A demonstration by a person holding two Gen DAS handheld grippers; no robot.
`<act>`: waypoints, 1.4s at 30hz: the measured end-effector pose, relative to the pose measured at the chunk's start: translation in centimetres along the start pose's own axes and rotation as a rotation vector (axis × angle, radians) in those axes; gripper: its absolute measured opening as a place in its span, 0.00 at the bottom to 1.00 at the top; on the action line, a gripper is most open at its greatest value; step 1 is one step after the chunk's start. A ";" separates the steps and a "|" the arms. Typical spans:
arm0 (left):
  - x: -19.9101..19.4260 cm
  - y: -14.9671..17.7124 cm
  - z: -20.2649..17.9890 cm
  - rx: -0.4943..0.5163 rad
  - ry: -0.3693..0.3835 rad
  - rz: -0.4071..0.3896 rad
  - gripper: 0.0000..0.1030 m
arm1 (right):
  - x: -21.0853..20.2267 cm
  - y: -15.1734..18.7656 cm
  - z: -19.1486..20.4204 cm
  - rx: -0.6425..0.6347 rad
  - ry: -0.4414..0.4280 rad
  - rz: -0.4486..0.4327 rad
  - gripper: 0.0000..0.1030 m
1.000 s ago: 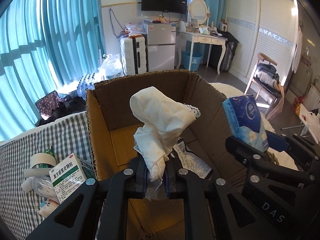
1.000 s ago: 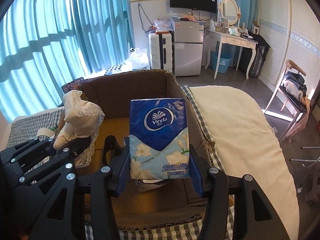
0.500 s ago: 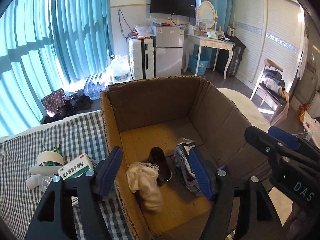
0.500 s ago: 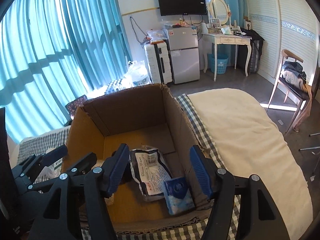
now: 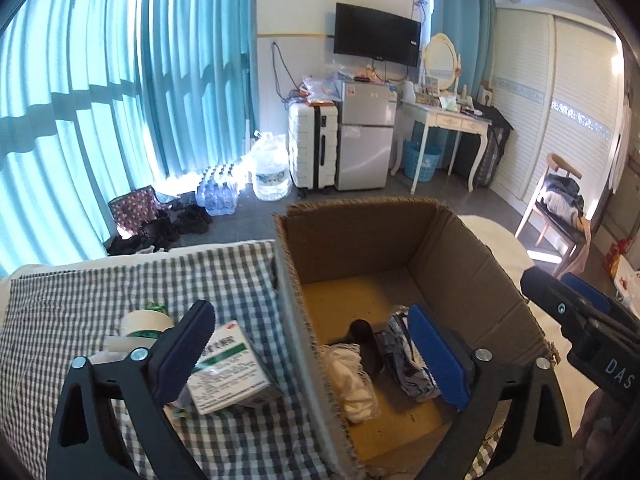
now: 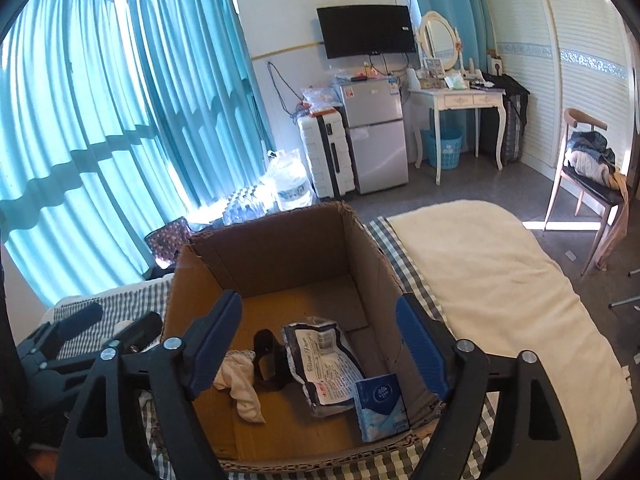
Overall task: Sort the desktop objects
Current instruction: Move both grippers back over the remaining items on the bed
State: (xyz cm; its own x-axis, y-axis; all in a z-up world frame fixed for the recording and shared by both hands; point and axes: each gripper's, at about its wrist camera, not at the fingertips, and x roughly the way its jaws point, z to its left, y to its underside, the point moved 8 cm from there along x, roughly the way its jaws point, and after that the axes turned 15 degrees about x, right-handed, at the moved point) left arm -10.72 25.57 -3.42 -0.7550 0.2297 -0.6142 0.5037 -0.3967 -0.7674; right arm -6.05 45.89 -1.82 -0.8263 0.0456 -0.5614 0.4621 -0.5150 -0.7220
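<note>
The cardboard box (image 6: 280, 264) sits open-topped on a bed covered with a grey-and-white checked sheet (image 5: 80, 304), and everything else is placed from it.

Inside the box, on its floor, four things lie near the front wall. At the left is a crumpled white lace-edged cloth (image 6: 240, 384). Just right of the cloth stands a small black object (image 6: 266, 354) whose kind cannot be told. Right of that lies a dark plastic tissue pack (image 6: 324, 364) with printed labels, and against the right wall rests a blue Vinda tissue pack (image 6: 380, 406), its near end tipped towards the front wall.

The left gripper (image 5: 310, 354) hangs over the box's left wall with its jaws wide apart and nothing between the blue pads; they have just been opening. One finger sits outside the box, the other over the inside.

The right gripper (image 6: 320, 346) hangs over the box's front part, jaws also apart and empty, and they too have just been opening. The cloth and both packs lie below it, untouched.

Outside the box, to its left on the sheet, lies a white medicine carton with a green stripe (image 5: 228, 368), and beyond it a roll of white tape (image 5: 146, 322).
</note>
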 end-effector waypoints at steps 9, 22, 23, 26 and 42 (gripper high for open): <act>-4.2 -0.1 5.7 -0.055 -0.063 -0.053 1.00 | 0.3 1.0 4.3 -0.029 -0.091 0.043 0.91; -9.3 2.2 13.9 -0.123 -0.182 -0.050 1.00 | -1.1 2.8 12.6 -0.071 -0.143 0.063 0.98; -9.8 2.2 14.4 -0.128 -0.192 -0.051 1.00 | -1.4 3.0 13.4 -0.078 -0.152 0.069 0.98; -11.4 2.3 16.2 -0.142 -0.215 -0.057 1.00 | -2.5 3.7 16.5 -0.119 -0.159 0.072 0.98; -13.8 5.7 24.0 -0.155 -0.291 -0.056 1.00 | -1.3 10.4 22.4 -0.398 -0.165 0.049 1.00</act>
State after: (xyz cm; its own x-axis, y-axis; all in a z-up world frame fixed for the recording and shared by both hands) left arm -7.44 -1.19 5.08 -0.8602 -0.0254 -0.5094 0.4993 -0.2455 -0.8309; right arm -7.34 21.31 0.47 -0.8256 -0.1251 -0.5502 0.5637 -0.1418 -0.8137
